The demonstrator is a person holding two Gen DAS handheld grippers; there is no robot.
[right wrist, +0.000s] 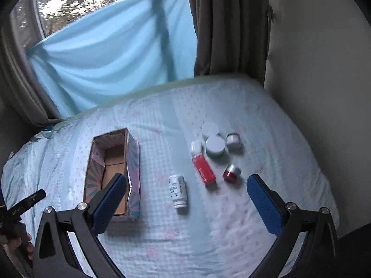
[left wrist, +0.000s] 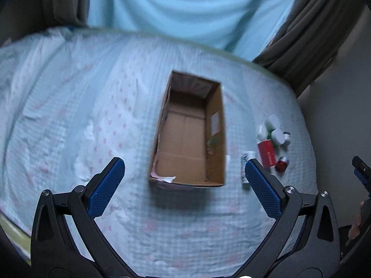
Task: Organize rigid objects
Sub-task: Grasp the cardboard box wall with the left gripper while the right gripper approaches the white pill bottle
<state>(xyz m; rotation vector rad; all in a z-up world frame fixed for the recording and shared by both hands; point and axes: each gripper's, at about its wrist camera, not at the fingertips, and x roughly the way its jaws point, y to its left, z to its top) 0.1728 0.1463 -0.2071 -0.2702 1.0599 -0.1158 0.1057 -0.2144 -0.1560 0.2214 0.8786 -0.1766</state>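
You are working over a bed (right wrist: 162, 227) covered in a pale blue sheet with faint pink print; it is wrinkled toward its left side and smoother on the right. Beyond the far edge hangs a light blue cloth (right wrist: 111, 69) across a window, with brown curtains (right wrist: 231, 27) at the far right corner and a plain wall (right wrist: 313, 81) running close along the right edge.

Your left gripper (left wrist: 184, 170) is spread wide and holds nothing, hovering above the near end of the open cardboard box (left wrist: 185, 139), which sits mid-bed with only scraps of paper inside. Your right gripper (right wrist: 186, 186) is also spread wide and holds nothing.

The white bottle (right wrist: 177, 191) lies on its side between the box and the red carton (right wrist: 204, 169). Behind the carton cluster white-lidded jars (right wrist: 214, 143); a small red jar (right wrist: 231, 173) sits just right of it.

The left half of the bed and the near strip are bare sheet; the right edge leaves little margin before the wall.
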